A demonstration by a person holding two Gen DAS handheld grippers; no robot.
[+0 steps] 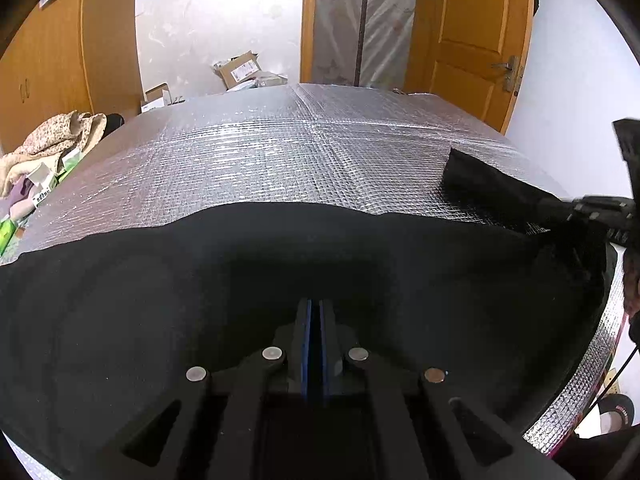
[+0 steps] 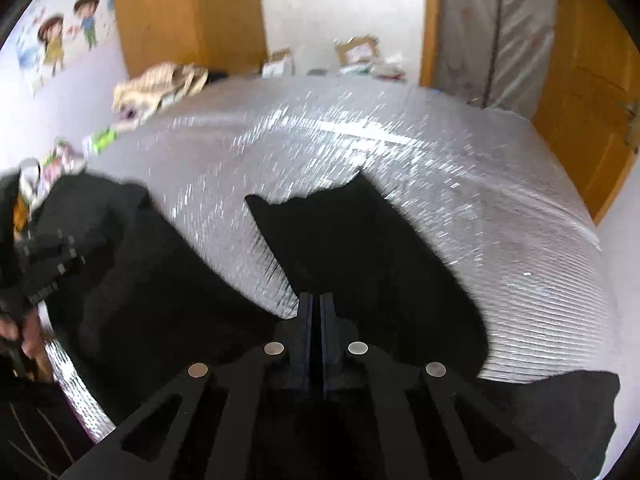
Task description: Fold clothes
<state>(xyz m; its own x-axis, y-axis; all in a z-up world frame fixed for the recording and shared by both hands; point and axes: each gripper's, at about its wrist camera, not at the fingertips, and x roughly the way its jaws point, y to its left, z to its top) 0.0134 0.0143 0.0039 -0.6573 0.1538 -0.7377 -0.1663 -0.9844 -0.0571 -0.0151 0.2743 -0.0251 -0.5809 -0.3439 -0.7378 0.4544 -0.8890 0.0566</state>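
A black garment (image 1: 160, 300) lies across the near part of a silver foil-covered table (image 1: 280, 152). My left gripper (image 1: 315, 306) is shut, its blue pads pressed together on the garment's near edge; it also shows at the left of the right wrist view (image 2: 52, 264). My right gripper (image 2: 316, 300) is shut on a flap of the same black garment (image 2: 352, 240), which stretches forward from its fingertips above the foil. From the left wrist view, the right gripper (image 1: 592, 208) is at the far right, holding that flap (image 1: 488, 184) raised. The right wrist view is motion-blurred.
A floral cloth pile (image 1: 52, 140) and small boxes (image 1: 40, 188) sit at the table's left edge. Cardboard boxes (image 1: 240, 70) lie on the floor beyond it. A wooden door (image 1: 472, 40) stands at the back right, a wardrobe (image 1: 48, 60) at the left. A slippered foot (image 1: 616, 412) shows at lower right.
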